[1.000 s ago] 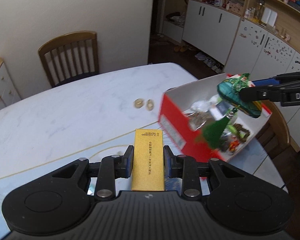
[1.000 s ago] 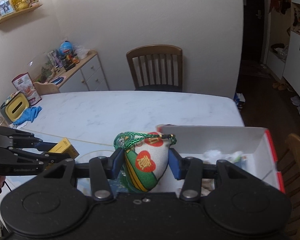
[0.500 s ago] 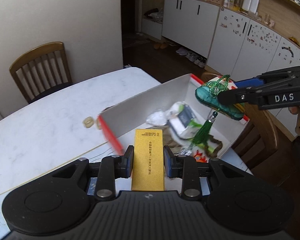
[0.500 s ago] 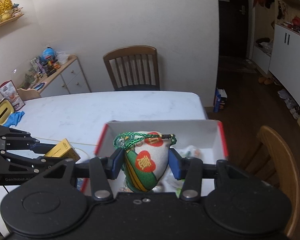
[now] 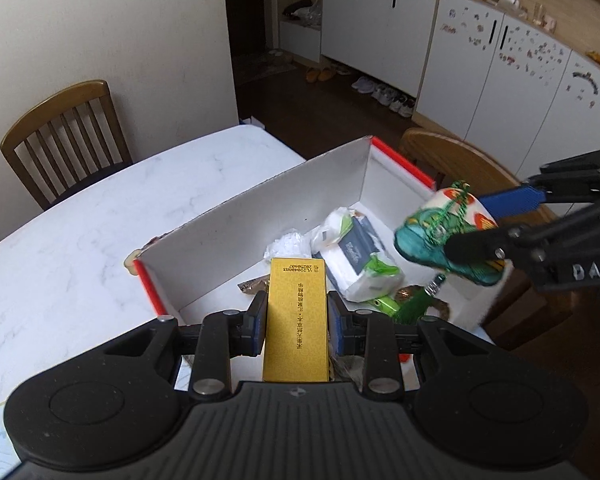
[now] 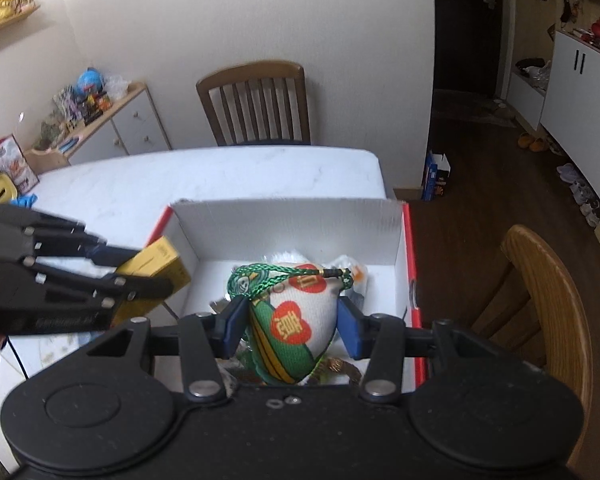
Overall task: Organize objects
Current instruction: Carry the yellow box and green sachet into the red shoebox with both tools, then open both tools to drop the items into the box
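Note:
A red cardboard box with a white inside [image 5: 284,200] [image 6: 388,232] stands on the white marble table and holds several packets. My left gripper [image 5: 297,316] is shut on a gold rectangular box [image 5: 296,320] and holds it over the box's near left end; it also shows in the right wrist view [image 6: 156,268]. My right gripper [image 6: 291,322] is shut on a green and white cloth sachet with red patches, a green cord and a tassel [image 6: 294,324], held above the box's right side [image 5: 448,236].
A white tissue packet [image 5: 356,256] and crumpled wrappers lie inside the box. Wooden chairs stand at the table's far side [image 6: 256,104] and right end [image 6: 540,300]. A small gold object [image 5: 131,266] lies on the table behind the box's left corner.
Both grippers have moved in over the red box, which now fills more of both views. The gold box and the sachet stay held.

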A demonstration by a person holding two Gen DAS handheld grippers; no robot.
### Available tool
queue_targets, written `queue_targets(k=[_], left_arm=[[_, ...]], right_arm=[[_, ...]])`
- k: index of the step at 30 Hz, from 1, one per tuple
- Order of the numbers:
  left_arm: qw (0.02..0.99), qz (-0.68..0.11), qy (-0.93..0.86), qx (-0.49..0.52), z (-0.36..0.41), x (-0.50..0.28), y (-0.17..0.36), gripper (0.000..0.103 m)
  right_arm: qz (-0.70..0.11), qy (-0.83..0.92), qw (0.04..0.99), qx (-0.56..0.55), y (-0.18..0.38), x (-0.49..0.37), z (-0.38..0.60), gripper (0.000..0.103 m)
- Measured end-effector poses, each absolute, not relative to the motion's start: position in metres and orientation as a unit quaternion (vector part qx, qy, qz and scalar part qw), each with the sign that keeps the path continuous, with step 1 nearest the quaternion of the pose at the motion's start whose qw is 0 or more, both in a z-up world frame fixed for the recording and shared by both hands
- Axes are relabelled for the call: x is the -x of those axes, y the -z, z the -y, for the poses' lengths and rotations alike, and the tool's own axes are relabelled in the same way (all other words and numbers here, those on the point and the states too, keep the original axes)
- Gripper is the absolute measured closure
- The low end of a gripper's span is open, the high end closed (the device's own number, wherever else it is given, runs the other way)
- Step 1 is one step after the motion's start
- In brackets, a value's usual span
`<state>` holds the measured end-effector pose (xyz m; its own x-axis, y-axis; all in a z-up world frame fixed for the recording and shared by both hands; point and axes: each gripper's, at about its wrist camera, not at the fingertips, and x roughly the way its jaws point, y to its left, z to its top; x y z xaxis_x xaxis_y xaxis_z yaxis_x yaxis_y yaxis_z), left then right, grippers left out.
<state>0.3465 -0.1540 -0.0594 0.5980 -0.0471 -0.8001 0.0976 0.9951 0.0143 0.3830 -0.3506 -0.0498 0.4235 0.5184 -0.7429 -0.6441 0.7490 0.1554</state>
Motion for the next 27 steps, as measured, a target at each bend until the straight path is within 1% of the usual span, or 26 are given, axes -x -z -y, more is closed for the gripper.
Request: queue_targets(k=[7, 15, 27], left_arm=[[0.881, -0.47, 0.021, -0.038, 0.161, -0.376, 0.09, 0.073], [0.871, -0.489, 0.011, -0.039, 0.167, -0.4, 0.117, 0.073], [0.863, -0.504, 0.012, -0.034, 0.165, -0.416, 0.132, 0.073]], right_arm=[[-0.432, -0.347, 0.826, 0.102, 0.079, -0.399, 0.342, 0.056], [-0.438, -0.359, 0.812, 0.141, 0.107, -0.406, 0.326, 0.056], [-0.422, -0.393, 0.794, 0.193, 0.119, -0.4, 0.308, 0.056]])
